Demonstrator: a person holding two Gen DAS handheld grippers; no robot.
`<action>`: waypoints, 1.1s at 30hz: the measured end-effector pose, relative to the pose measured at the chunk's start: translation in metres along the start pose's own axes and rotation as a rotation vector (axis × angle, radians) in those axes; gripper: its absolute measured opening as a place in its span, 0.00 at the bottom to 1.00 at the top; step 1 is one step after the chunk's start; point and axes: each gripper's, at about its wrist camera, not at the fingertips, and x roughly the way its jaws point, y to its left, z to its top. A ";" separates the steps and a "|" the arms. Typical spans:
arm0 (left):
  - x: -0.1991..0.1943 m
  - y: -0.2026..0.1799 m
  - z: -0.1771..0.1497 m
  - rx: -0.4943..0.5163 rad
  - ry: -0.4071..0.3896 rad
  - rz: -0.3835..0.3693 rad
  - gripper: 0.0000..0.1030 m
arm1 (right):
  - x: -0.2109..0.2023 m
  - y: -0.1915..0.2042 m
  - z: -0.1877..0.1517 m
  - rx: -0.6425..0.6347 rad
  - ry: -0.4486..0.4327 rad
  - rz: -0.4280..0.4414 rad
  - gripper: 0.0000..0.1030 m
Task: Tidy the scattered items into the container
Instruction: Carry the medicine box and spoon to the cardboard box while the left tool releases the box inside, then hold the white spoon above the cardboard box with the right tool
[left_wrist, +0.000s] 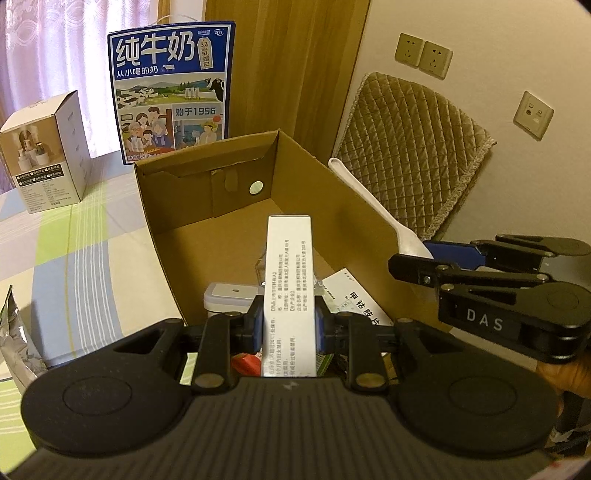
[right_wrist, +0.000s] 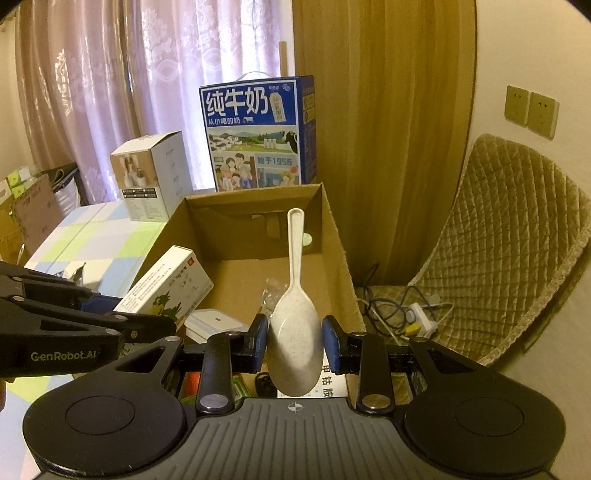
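An open cardboard box stands on the table; it also shows in the right wrist view. My left gripper is shut on a white medicine carton and holds it over the near end of the box; the carton shows in the right wrist view. My right gripper is shut on the bowl of a white rice spoon, handle pointing away, above the box; the spoon shows in the left wrist view. Inside lie a white lidded container, a printed packet and a clear bag.
A blue milk carton and a white product box stand behind the cardboard box on the checked tablecloth. A silver foil bag lies at the left. A quilted chair with cables stands to the right.
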 end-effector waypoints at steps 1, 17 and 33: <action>0.001 0.001 0.000 -0.001 0.000 0.000 0.21 | 0.001 0.000 0.000 0.000 0.000 0.000 0.28; 0.000 0.007 -0.004 -0.001 -0.015 0.013 0.22 | 0.006 0.002 -0.007 -0.001 0.009 0.004 0.28; -0.013 0.010 -0.012 -0.002 -0.025 0.021 0.24 | 0.003 0.011 -0.009 -0.008 0.009 0.009 0.28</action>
